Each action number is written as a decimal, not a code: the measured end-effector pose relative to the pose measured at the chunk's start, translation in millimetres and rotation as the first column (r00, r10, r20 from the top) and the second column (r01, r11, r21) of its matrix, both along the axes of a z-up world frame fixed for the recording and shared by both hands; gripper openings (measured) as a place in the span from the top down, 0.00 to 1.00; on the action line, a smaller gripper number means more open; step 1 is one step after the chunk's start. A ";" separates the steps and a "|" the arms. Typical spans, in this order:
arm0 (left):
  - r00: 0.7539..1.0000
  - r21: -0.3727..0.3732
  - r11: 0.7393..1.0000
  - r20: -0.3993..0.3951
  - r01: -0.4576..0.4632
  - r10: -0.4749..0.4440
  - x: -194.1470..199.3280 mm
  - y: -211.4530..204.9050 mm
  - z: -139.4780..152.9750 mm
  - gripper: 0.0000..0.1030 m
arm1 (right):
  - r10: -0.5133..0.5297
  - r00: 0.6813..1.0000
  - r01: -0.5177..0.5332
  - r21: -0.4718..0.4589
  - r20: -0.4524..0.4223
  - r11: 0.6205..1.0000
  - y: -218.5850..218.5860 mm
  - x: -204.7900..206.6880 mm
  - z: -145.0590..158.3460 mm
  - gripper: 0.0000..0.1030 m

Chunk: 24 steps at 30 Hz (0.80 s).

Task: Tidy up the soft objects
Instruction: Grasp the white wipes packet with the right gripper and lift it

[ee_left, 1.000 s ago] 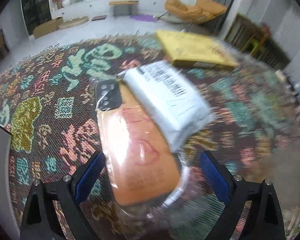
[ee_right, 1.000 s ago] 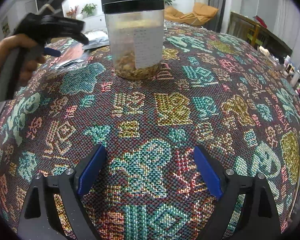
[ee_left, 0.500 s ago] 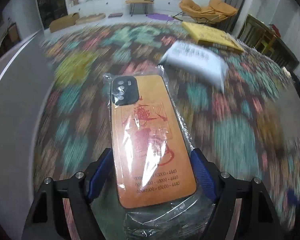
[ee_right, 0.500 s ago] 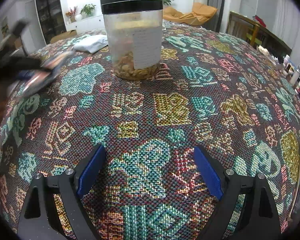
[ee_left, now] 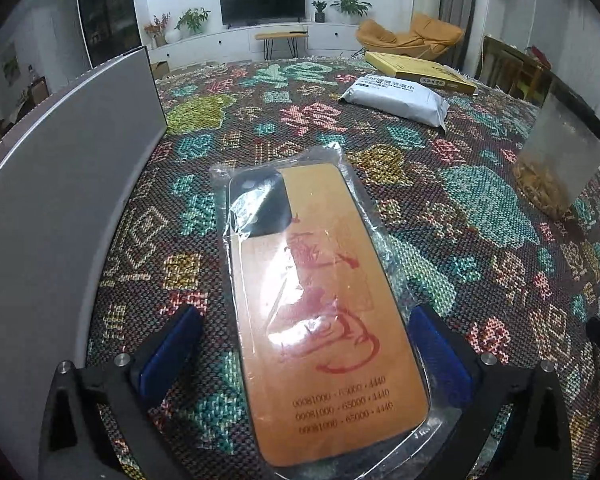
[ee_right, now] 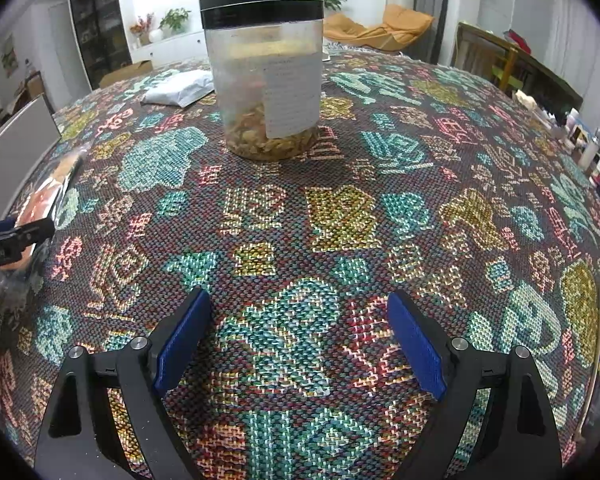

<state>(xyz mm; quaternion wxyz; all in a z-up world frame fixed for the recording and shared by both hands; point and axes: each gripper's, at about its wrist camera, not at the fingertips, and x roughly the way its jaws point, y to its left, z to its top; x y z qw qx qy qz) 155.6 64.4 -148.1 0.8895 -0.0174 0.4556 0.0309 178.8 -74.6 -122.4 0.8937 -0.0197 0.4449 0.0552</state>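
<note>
An orange phone case in a clear plastic sleeve [ee_left: 320,320] lies flat on the patterned tablecloth [ee_left: 480,216]. My left gripper [ee_left: 303,314] straddles its near half and its jaws are opening. The left pad stands clear of the sleeve and the right pad is just beside its edge. In the right wrist view the phone case [ee_right: 56,184] and the left gripper [ee_right: 16,236] show at the far left. A white soft pack [ee_left: 396,100] lies farther back on the cloth. My right gripper [ee_right: 299,298] hovers open over bare cloth with nothing between its fingers.
A grey upright panel [ee_left: 60,200] stands along the table's left side, close to the case. A clear jar with a black lid [ee_right: 266,80] stands mid-table, with the white pack [ee_right: 180,88] behind it. A flat yellow box [ee_left: 420,70] lies at the far edge. Small bottles [ee_right: 592,152] crowd the right edge.
My left gripper carried the sleeved case leftward, away from the white pack, to the cloth beside the grey panel. Its jaws closed on the case, then spread wide. The right gripper stayed still.
</note>
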 end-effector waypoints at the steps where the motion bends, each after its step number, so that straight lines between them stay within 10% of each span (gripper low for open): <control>1: 1.000 -0.002 1.000 0.000 0.000 0.000 0.6 0.4 0.2 0.00 | 0.000 1.000 0.000 0.000 0.000 1.000 0.1 0.0 -0.1 0.11; 16: 1.000 -0.010 1.000 0.001 0.000 0.000 0.6 1.7 0.3 0.00 | 0.038 0.999 -0.036 -0.065 0.016 0.997 17.0 -1.2 7.9 0.10; 24: 1.000 -0.010 1.000 0.001 0.000 0.000 0.6 1.7 0.3 0.00 | 0.378 0.919 -0.372 -0.069 0.112 0.926 145.5 81.1 141.2 0.10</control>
